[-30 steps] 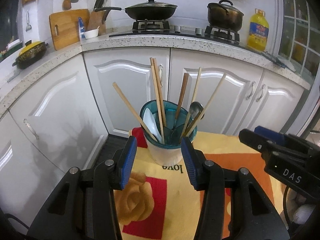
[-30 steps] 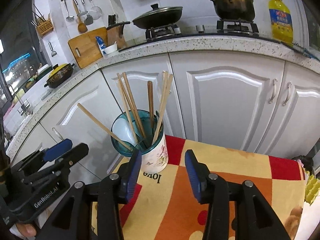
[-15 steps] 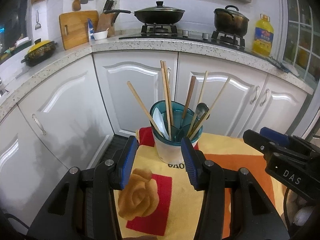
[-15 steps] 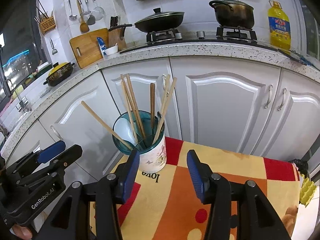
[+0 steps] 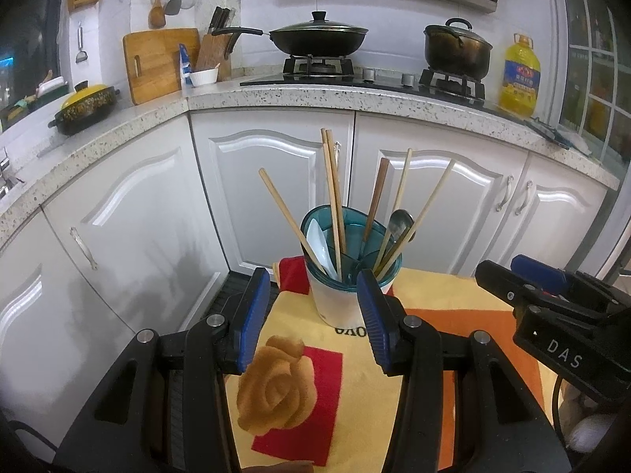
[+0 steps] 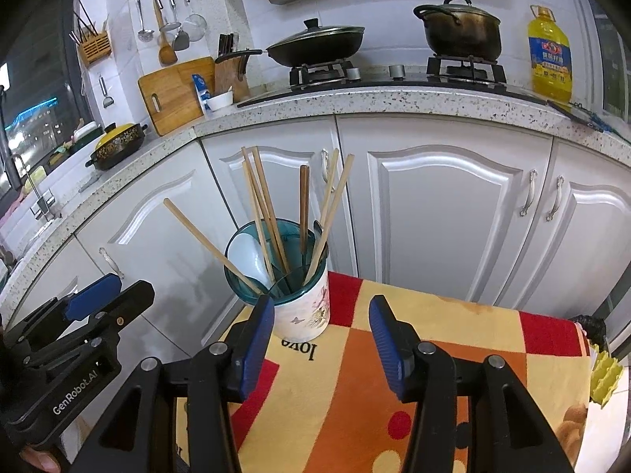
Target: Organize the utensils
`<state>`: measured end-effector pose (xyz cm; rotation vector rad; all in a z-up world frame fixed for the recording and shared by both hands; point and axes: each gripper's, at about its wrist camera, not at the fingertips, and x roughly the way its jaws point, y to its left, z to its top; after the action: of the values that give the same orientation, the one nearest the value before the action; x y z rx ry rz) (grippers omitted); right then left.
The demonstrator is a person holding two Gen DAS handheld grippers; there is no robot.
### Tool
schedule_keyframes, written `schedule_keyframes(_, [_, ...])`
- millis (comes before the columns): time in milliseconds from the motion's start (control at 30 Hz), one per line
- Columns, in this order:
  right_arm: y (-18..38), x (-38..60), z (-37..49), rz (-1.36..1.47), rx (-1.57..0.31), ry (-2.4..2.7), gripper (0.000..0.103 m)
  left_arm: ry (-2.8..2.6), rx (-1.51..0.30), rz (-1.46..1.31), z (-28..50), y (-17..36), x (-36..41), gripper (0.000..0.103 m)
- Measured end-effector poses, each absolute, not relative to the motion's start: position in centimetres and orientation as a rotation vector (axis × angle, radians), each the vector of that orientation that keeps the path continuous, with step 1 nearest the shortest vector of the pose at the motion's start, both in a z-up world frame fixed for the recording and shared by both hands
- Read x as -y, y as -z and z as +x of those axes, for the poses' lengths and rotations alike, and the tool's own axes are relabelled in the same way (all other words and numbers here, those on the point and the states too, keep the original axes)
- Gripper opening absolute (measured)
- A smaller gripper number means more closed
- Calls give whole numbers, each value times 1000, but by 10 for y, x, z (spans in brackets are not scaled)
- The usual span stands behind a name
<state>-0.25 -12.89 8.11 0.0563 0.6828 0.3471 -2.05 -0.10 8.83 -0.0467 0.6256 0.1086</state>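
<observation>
A white utensil cup with a teal rim (image 5: pixel 340 303) (image 6: pixel 303 307) stands at the far left corner of a table with a patterned cloth (image 5: pixel 355 374) (image 6: pixel 434 374). It holds several wooden chopsticks (image 5: pixel 333 197) (image 6: pixel 262 205), a white spoon (image 5: pixel 318 240) (image 6: pixel 244 256) and a metal spoon (image 5: pixel 399 222). My left gripper (image 5: pixel 313 315) is open and empty, just short of the cup. My right gripper (image 6: pixel 321 339) is open and empty, just right of the cup and nearer to me.
White kitchen cabinets (image 5: pixel 272 181) stand behind the table under a speckled counter (image 5: pixel 315 94) with a wok, a pot and an oil bottle (image 5: pixel 519 75). The table's left edge drops to the floor (image 5: pixel 232 287). A yellow egg tray (image 6: pixel 605 374) sits at the right.
Both grippers have pulled back and risen a little from the cup. The cup and its utensils have not moved. Both grippers stay open.
</observation>
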Motion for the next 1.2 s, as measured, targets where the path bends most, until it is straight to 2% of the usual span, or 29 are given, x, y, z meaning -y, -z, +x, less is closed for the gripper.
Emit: schedule_keyframes(1200, [-78,117,5,26,-705,-354,49,-118,-633,-52,-18,-86,-4,45])
